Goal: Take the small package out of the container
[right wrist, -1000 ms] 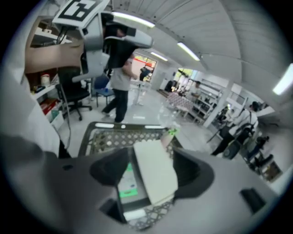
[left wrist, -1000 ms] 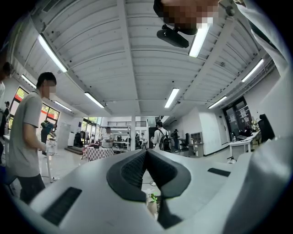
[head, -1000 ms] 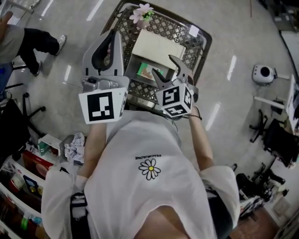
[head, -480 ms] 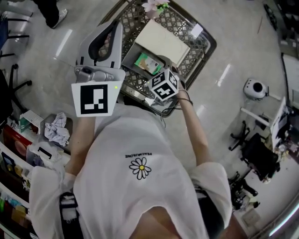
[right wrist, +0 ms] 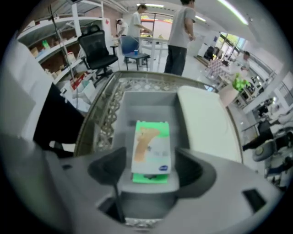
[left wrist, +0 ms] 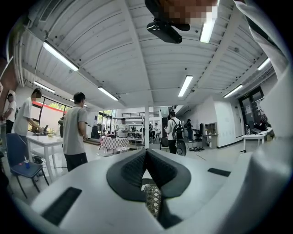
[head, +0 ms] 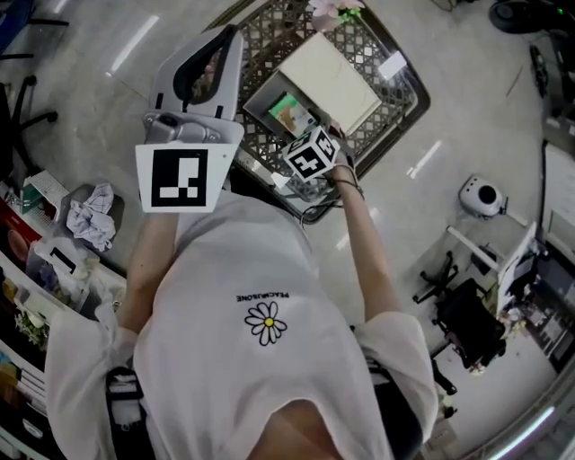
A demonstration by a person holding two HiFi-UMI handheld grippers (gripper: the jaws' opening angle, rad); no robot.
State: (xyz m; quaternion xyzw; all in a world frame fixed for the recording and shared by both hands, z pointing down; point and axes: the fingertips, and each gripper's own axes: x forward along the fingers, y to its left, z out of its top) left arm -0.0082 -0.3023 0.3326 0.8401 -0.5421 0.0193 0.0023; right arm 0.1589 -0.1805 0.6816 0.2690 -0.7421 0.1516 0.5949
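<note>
Green-edged small package (right wrist: 151, 148) is now straddled, not pinched, by the released right hand-held gripper (right wrist: 151, 170), newly lowered into the grey container (right wrist: 149, 103), so clamping is judged next.

carrier: metal lattice table (head: 265, 54) w/ raised rim | on it, centre: grey container (head: 261, 96), open, cream lid (head: 331, 79) lying just beside on its rt | far edge: pink flower (head: 328, 9) | rt corner: sm. white tag (head: 393, 65)
</note>
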